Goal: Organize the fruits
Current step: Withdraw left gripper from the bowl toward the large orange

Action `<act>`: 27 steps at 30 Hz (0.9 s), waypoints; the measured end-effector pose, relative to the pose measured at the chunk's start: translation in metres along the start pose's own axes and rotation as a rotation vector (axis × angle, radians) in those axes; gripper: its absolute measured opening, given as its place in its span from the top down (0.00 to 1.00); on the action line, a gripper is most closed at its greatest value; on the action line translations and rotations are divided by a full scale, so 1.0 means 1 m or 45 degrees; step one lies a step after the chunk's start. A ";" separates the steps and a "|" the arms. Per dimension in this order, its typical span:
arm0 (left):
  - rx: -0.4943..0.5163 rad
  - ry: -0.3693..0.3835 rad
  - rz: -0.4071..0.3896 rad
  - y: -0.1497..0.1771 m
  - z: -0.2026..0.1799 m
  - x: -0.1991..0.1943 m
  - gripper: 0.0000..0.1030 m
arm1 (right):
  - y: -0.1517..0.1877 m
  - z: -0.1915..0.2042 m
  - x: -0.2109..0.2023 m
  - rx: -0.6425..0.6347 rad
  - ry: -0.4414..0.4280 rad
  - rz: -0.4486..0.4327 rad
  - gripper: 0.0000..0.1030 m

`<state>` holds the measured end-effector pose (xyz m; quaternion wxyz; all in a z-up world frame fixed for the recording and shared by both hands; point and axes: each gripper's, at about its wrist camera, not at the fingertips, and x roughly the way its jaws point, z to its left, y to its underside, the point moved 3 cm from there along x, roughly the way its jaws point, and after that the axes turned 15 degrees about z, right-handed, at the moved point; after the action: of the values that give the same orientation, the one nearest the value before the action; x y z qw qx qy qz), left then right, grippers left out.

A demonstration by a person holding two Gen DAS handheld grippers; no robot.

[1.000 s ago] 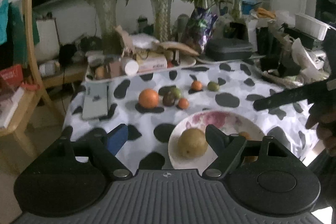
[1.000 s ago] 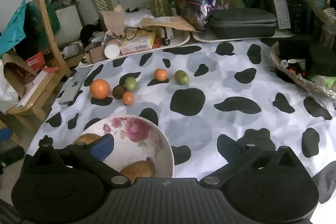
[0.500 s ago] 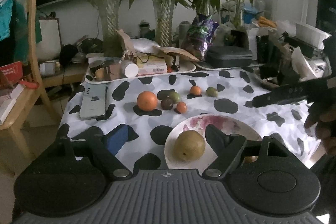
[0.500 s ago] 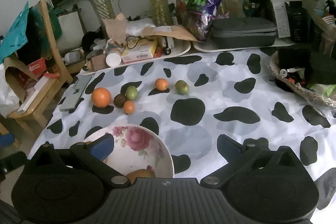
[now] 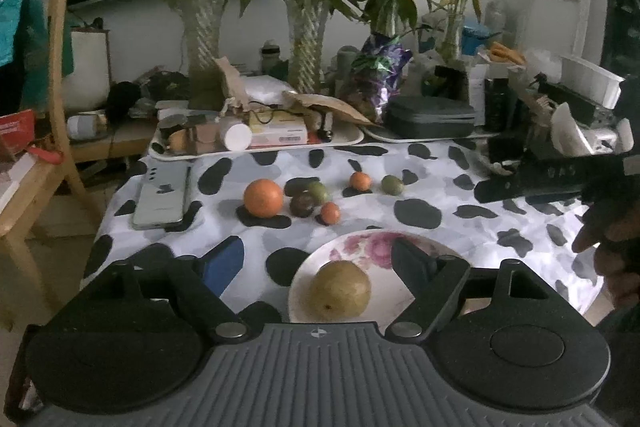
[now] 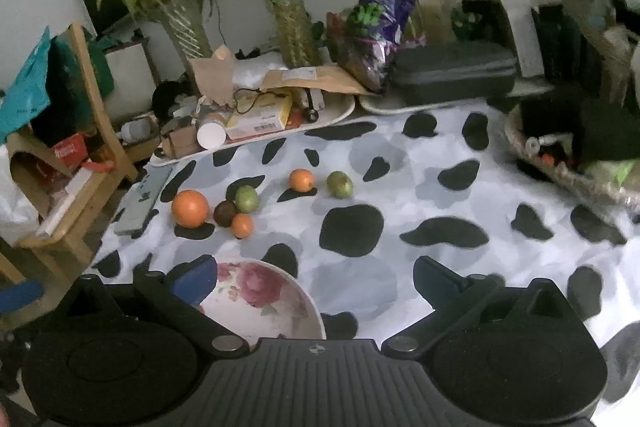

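Note:
A floral plate (image 5: pixel 444 247) (image 6: pixel 280 303) sits at the table's near edge with a yellow-brown pear (image 5: pixel 340 289) in it. On the cow-print cloth beyond lie a big orange (image 5: pixel 263 197) (image 6: pixel 190 208), a dark fruit (image 5: pixel 301 205) (image 6: pixel 225 213), a green fruit (image 5: pixel 319 191) (image 6: pixel 246 199), a small orange (image 5: pixel 330 213) (image 6: pixel 242 225), another small orange (image 5: pixel 359 181) (image 6: pixel 301 180) and a second green fruit (image 5: pixel 392 185) (image 6: pixel 339 184). My left gripper (image 5: pixel 318 259) is open and empty above the plate's near side. My right gripper (image 6: pixel 314 277) is open and empty, above the plate's right part.
A phone (image 5: pixel 162 197) lies at the left of the cloth. Cluttered trays (image 5: pixel 256 143), a dark case (image 5: pixel 430 117), vases with plants and a basket (image 6: pixel 568 171) line the back and right. A wooden chair (image 5: pixel 36 155) stands left of the table.
Both grippers have pulled back and risen from the plate. The second fruit in the plate has dropped out of the right wrist view. The fruits have not moved.

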<state>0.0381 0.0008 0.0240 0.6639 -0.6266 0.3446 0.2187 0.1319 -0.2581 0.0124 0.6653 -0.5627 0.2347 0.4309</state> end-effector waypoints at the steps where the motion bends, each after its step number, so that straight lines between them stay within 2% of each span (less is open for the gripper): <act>1: 0.007 0.001 0.001 -0.003 -0.002 0.001 0.22 | 0.000 -0.001 0.000 -0.002 0.016 0.000 0.00; 5: 0.024 -0.009 0.016 -0.013 -0.009 0.003 0.22 | 0.000 -0.009 0.000 0.046 -0.012 0.007 0.00; 7: 0.051 -0.008 -0.012 -0.018 -0.014 -0.002 0.22 | 0.002 -0.011 0.002 0.049 -0.011 0.024 0.00; 12: 0.098 -0.062 0.000 -0.021 -0.017 0.008 0.22 | 0.004 -0.007 0.009 0.032 0.002 0.061 0.00; 20: 0.050 -0.096 0.043 -0.027 0.008 0.048 0.22 | 0.002 0.002 0.028 -0.036 0.088 0.096 0.00; 27: 0.005 -0.057 0.089 -0.030 0.035 0.082 0.22 | -0.015 0.006 0.048 -0.088 0.152 0.109 0.00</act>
<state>0.1210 0.0204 -0.0164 0.6645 -0.6079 0.3519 0.2550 0.1681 -0.2378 -0.0167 0.6113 -0.5996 0.2828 0.4323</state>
